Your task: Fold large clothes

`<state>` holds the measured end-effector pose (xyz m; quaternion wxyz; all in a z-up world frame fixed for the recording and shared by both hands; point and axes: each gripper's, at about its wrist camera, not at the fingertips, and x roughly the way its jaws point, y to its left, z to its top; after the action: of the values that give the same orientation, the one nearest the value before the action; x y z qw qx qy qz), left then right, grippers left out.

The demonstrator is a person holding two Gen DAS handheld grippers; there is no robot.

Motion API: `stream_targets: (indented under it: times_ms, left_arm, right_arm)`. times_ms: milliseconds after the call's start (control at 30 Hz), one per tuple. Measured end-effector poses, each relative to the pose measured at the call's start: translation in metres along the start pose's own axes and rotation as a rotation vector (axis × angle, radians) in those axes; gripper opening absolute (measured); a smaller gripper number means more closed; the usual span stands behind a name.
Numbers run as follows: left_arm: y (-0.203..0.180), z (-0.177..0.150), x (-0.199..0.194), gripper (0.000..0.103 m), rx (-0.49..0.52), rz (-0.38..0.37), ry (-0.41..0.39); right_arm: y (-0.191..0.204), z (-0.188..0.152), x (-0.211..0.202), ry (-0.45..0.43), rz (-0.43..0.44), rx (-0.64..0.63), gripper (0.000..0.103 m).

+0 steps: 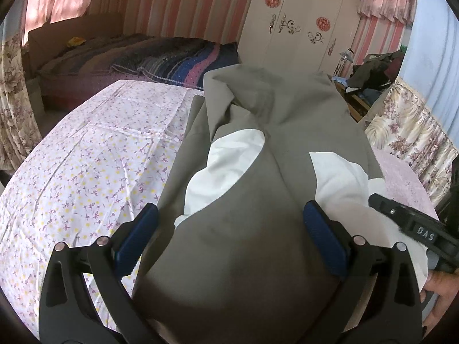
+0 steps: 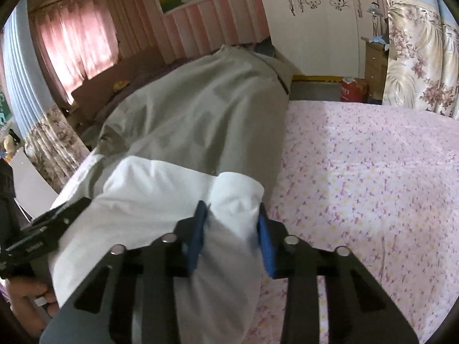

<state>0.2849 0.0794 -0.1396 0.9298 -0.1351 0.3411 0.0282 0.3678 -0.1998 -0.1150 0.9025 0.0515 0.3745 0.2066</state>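
A large grey-green garment (image 1: 272, 120) with white lining (image 1: 229, 157) lies lengthwise on a bed with a floral sheet (image 1: 86, 157). My left gripper (image 1: 231, 223) is open, its blue pads wide apart on either side of the garment's near end. My right gripper (image 2: 232, 220) has its blue pads closed on a bunched fold of the white lining (image 2: 178, 189). The grey fabric (image 2: 200, 109) stretches away from it. The right gripper's body shows at the right edge of the left wrist view (image 1: 413, 229).
The floral sheet (image 2: 373, 186) spreads right of the garment. A second bed with a dark striped blanket (image 1: 172, 60) stands behind. A white wardrobe (image 1: 301, 23), a red canister (image 2: 352, 89) on the floor and flowered curtains (image 2: 416, 57) lie beyond.
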Motion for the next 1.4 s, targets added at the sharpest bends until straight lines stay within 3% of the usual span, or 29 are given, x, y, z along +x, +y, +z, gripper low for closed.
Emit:
stream_targets:
  times_ms: [133, 267, 433, 567, 633, 700, 800, 967, 1000, 1033, 1100, 1167, 1233, 1400]
  left_arm:
    - [-0.005, 0.0, 0.002, 0.1, 0.009, -0.001, -0.012]
    - [-0.016, 0.003, 0.005, 0.1, -0.008, -0.026, 0.014]
    - [-0.085, 0.002, 0.008, 0.099, 0.098, -0.089, 0.026]
    - [-0.151, -0.005, 0.02, 0.1, 0.119, -0.16, 0.044]
    - [-0.184, -0.009, 0.027, 0.1, 0.157, -0.159, 0.041]
    - [-0.213, -0.013, 0.038, 0.1, 0.176, -0.188, 0.052]
    - [-0.242, -0.019, 0.048, 0.1, 0.188, -0.122, 0.015]
    - [-0.217, -0.02, 0.042, 0.1, 0.103, -0.159, 0.028]
    - [-0.212, -0.02, 0.035, 0.1, 0.097, -0.161, 0.025]
    - [-0.206, -0.022, 0.028, 0.1, 0.096, -0.155, 0.019]
    - [-0.2, -0.022, 0.014, 0.1, 0.104, -0.144, 0.012]
    - [-0.195, -0.017, -0.004, 0.1, 0.125, -0.115, -0.006]
    - [-0.188, -0.011, -0.023, 0.1, 0.145, -0.099, -0.035]
    - [-0.178, 0.006, -0.063, 0.1, 0.25, 0.094, -0.12]
  right_arm:
    - [-0.009, 0.008, -0.009, -0.016, 0.024, 0.013, 0.021]
    - [-0.016, 0.011, -0.028, -0.015, -0.013, -0.054, 0.02]
    - [-0.069, 0.025, -0.061, -0.05, -0.087, -0.041, 0.02]
    - [-0.128, 0.032, -0.089, -0.058, -0.215, -0.076, 0.019]
    - [-0.162, 0.031, -0.103, -0.071, -0.3, -0.073, 0.0]
    - [-0.186, 0.029, -0.118, -0.098, -0.425, -0.079, 0.0]
    - [-0.221, 0.027, -0.134, -0.084, -0.389, -0.023, 0.0]
    - [-0.218, 0.024, -0.153, -0.125, -0.34, -0.021, 0.004]
    - [-0.212, 0.025, -0.155, -0.132, -0.325, -0.015, 0.012]
    - [-0.207, 0.024, -0.158, -0.136, -0.314, -0.012, 0.044]
    - [-0.188, 0.025, -0.162, -0.164, -0.29, -0.015, 0.085]
    - [-0.162, 0.023, -0.165, -0.179, -0.264, -0.038, 0.087]
    - [-0.134, 0.02, -0.17, -0.169, -0.236, -0.067, 0.096]
    - [-0.072, 0.015, -0.192, -0.182, -0.295, -0.065, 0.101]
